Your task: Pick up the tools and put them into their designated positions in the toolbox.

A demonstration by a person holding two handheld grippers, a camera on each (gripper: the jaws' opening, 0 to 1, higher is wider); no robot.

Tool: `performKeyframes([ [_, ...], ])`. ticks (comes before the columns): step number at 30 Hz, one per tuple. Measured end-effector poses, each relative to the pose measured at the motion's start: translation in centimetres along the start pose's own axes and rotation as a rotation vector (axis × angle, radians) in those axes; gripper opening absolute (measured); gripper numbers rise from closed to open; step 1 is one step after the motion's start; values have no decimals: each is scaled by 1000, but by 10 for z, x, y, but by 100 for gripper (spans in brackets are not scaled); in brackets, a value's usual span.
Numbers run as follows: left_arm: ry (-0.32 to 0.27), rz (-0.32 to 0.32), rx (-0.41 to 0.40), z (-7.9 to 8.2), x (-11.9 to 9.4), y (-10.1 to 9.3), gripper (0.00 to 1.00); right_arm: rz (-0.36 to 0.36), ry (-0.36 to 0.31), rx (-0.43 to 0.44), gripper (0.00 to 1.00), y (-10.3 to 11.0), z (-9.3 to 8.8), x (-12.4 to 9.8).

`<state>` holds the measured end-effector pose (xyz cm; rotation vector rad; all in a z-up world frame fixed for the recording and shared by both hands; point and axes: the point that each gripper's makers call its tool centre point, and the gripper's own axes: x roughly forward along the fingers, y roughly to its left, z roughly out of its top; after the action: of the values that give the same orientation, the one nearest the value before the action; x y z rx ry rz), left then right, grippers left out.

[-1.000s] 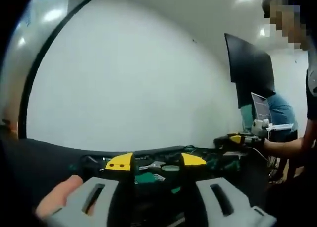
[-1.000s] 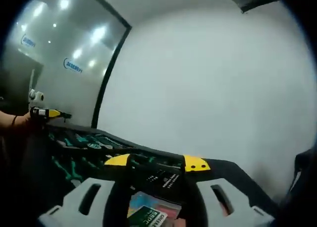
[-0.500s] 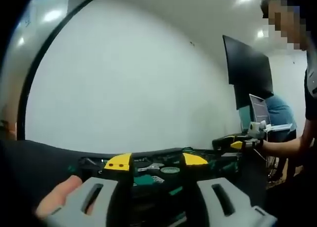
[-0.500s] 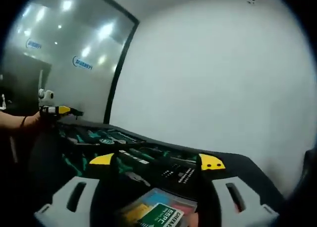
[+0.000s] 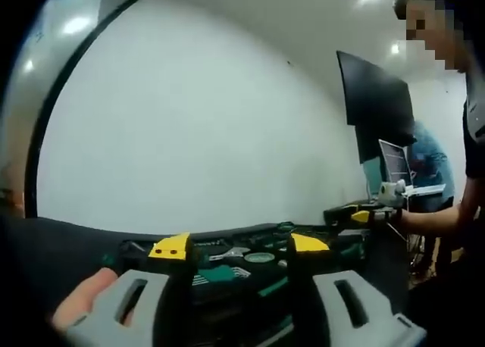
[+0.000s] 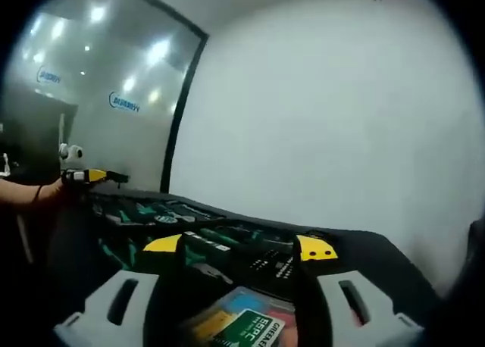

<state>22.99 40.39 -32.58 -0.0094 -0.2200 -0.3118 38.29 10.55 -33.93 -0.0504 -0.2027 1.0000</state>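
1. White wall fills the background behind a dark work surface; glass partition with reflected ceiling lights at one side in the right gripper view.

2. Left gripper: jaws spread wide, nothing between the yellow tips. A fingertip of the holding hand shows beside its grey body.

3. Right gripper: jaws likewise wide apart, empty. It also shows far off at the right of the left gripper view, with the person's forearm behind it.

4. Toolbox: open black tray, lying directly ahead of and just below both sets of jaws. Green-handled tools sit in its slots; a metal wrench-like piece lies near the middle. Individual tools too small to name.

5. Colourful printed card or packet lies just below the right gripper's jaws, green label legible only in part.

6. Key relation: the tray's long axis runs across the left gripper view, left to right, and recedes leftward in the right gripper view. Grippers face it from well-separated ends.

7. Judgement: each gripper is nearer to its own end of the tray; which tool is loose cannot be told.
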Motion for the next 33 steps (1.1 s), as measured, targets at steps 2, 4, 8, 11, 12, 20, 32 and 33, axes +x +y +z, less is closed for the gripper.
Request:
performKeyframes([
  [2,6,2,1,-1,0,0,49,8,-2,-2,54,3,1,0],
  [4,5,3,-7,-1,-2,10,48,7,-2,-7,54,1,0,0],
  [8,3,5,-12,-1,-3,12,47,0,-1,-6,54,1,0,0],
  [11,5,9,-11,0,-1,0,46,-5,10,-12,54,0,-3,1],
  [12,7,11,-12,-1,0,-2,45,-5,12,-19,54,-1,-4,2],
  [20,6,16,-20,-1,-1,4,43,-5,16,-26,54,-3,-5,2],
  [32,15,29,-27,-7,-1,12,39,0,19,-46,54,0,-6,2],
  [33,15,29,-27,-7,-1,12,39,0,19,-48,54,0,-6,2],
])
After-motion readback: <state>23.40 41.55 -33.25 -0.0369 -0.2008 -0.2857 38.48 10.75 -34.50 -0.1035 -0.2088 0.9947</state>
